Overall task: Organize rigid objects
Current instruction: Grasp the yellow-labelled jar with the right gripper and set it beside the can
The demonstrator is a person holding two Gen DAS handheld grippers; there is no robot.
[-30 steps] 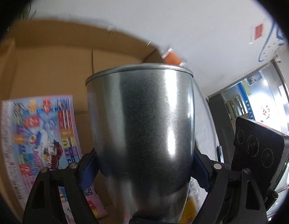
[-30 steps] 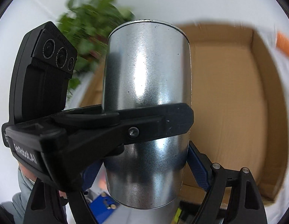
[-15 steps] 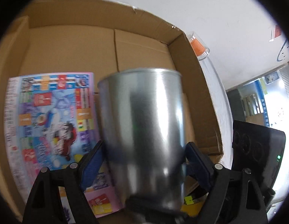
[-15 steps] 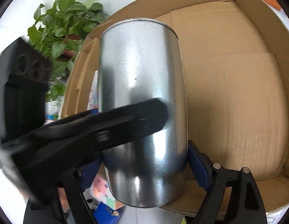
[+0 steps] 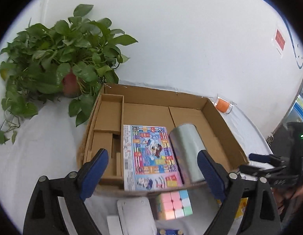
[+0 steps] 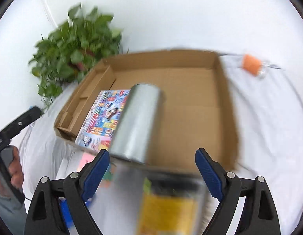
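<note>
A silver metal can (image 5: 187, 152) lies on its side in the open cardboard box (image 5: 225, 129), right of a colourful flat game box (image 5: 149, 154). The right wrist view shows the can (image 6: 135, 123) and the cardboard box (image 6: 223, 117) too, blurred. My left gripper (image 5: 151, 174) is open and empty, held back above the box's near edge. My right gripper (image 6: 149, 172) is open and empty, also above the near edge. A pastel puzzle cube (image 5: 174, 204) lies in front of the box, by a white flat object (image 5: 131, 215).
A potted green plant (image 5: 59, 66) stands left behind the box. An orange-filled clear jar (image 5: 222, 105) lies at the box's far right corner. A yellow-labelled clear item (image 6: 167, 207) lies near the right gripper. A white cloth (image 5: 43, 137) covers the table.
Both grippers were shut on the can. They have let it go inside the box, opened, and pulled back and up.
</note>
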